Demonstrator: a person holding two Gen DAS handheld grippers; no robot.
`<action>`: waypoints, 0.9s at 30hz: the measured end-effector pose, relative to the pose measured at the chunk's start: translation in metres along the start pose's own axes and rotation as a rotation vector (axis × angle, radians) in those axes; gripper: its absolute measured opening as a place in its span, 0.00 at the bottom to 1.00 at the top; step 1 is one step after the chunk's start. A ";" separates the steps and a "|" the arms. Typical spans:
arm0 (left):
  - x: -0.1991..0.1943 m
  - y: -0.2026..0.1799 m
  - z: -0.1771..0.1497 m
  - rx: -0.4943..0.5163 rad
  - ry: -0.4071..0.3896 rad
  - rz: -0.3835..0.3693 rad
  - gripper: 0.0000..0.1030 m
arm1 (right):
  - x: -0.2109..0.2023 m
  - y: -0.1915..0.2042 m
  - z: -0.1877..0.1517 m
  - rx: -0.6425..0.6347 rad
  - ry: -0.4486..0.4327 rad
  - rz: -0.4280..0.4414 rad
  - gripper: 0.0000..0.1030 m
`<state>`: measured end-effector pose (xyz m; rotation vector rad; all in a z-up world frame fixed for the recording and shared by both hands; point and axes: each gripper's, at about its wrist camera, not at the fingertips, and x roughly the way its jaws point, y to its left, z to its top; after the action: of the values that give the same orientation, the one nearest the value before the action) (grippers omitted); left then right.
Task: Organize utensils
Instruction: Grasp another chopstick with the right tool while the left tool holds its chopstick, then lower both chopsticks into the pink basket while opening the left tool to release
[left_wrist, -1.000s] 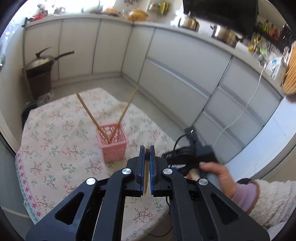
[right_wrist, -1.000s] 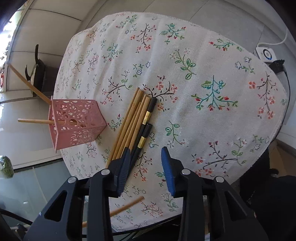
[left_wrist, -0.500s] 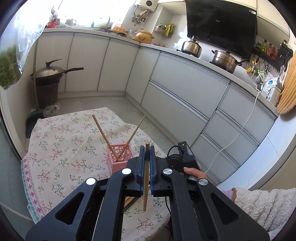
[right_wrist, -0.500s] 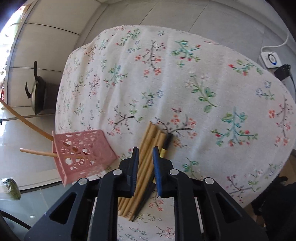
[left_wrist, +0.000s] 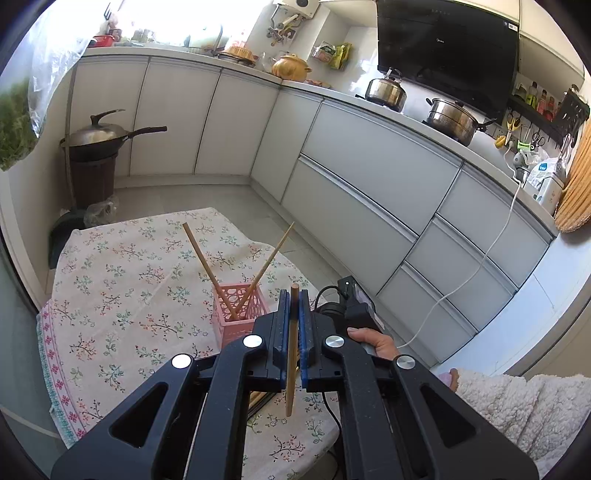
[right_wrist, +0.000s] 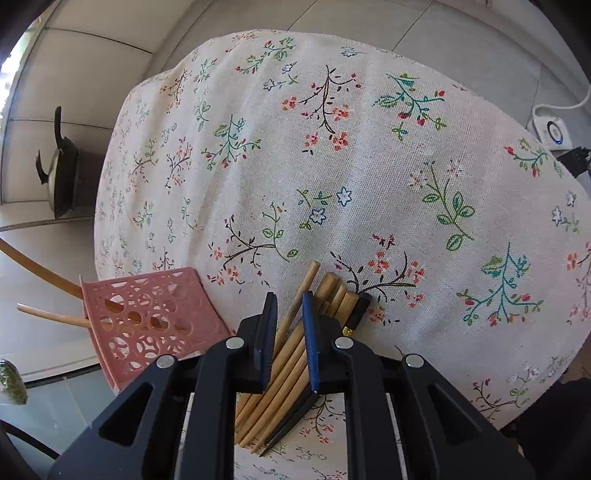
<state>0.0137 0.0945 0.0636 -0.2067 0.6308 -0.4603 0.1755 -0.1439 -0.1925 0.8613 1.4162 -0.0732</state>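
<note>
The left wrist view alone takes in the kitchen: a wok (left_wrist: 99, 134) on a stand at far left, then the pink basket (left_wrist: 240, 314) standing on the floral tabletop (left_wrist: 122, 280) with two chopsticks (left_wrist: 207, 273) leaning apart in it. Right of the basket, the left hand-held gripper (left_wrist: 294, 328) is clenched on one wooden chopstick (left_wrist: 291, 369), held nearly upright, its top just above the pads. Further right a hand (left_wrist: 376, 341) grips the other tool's handle.

Only the right wrist view shows the pile. The basket (right_wrist: 147, 321) sits at lower left; just beside it a bundle of light wooden chopsticks (right_wrist: 291, 365) lies on the cloth, with dark ones (right_wrist: 356, 314) along its right edge. The right hand-held gripper (right_wrist: 290, 325) has just been closing, its pads straddling one raised stick (right_wrist: 301, 291); whether they press it cannot be told.
</note>
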 end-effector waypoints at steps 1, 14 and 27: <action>0.000 0.000 0.000 0.000 0.000 0.000 0.04 | 0.002 0.003 0.002 -0.003 0.005 -0.015 0.13; -0.011 0.004 0.002 -0.025 -0.036 0.008 0.04 | 0.008 0.022 0.000 0.024 -0.061 -0.026 0.05; -0.034 -0.008 0.009 -0.043 -0.146 0.079 0.04 | -0.128 0.024 -0.073 -0.273 -0.301 0.141 0.05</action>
<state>-0.0076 0.1041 0.0905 -0.2532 0.5041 -0.3527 0.1020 -0.1426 -0.0632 0.6882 1.0524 0.0935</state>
